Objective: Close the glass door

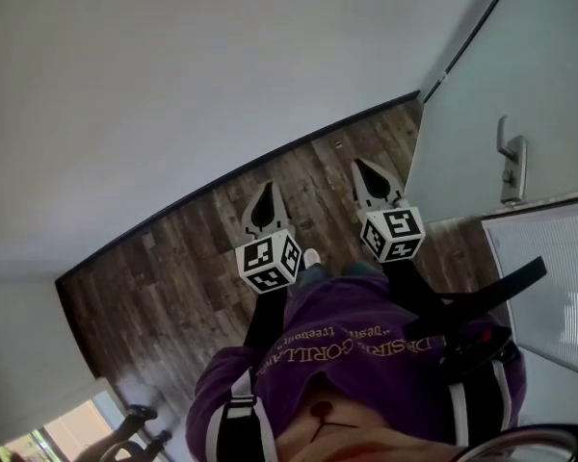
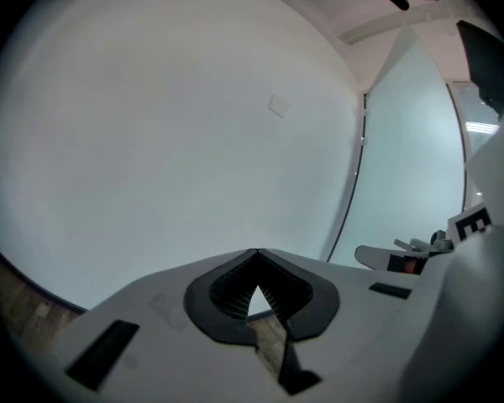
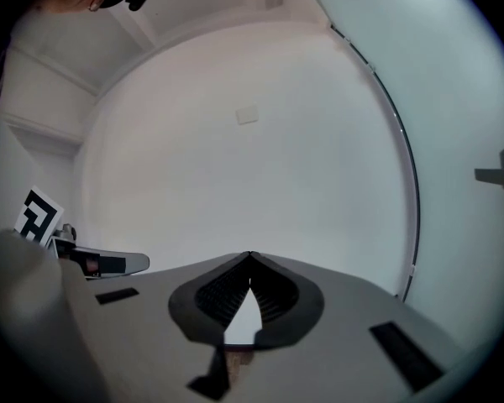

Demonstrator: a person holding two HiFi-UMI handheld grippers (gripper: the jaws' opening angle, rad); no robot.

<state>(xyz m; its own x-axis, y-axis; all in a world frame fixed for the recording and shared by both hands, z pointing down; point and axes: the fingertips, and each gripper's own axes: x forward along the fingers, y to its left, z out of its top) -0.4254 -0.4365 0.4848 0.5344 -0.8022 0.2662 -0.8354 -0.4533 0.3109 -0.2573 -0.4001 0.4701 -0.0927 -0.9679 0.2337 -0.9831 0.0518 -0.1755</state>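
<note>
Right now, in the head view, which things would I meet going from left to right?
In order: left hand-held gripper → right hand-held gripper → door handle, mounted on the glass door.

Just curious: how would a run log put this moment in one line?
left gripper: shut, empty | right gripper: shut, empty | glass door handle: untouched

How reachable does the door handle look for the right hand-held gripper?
Probably yes: the right hand-held gripper is empty, jaws together, and nothing stands between it and the door handle.
</note>
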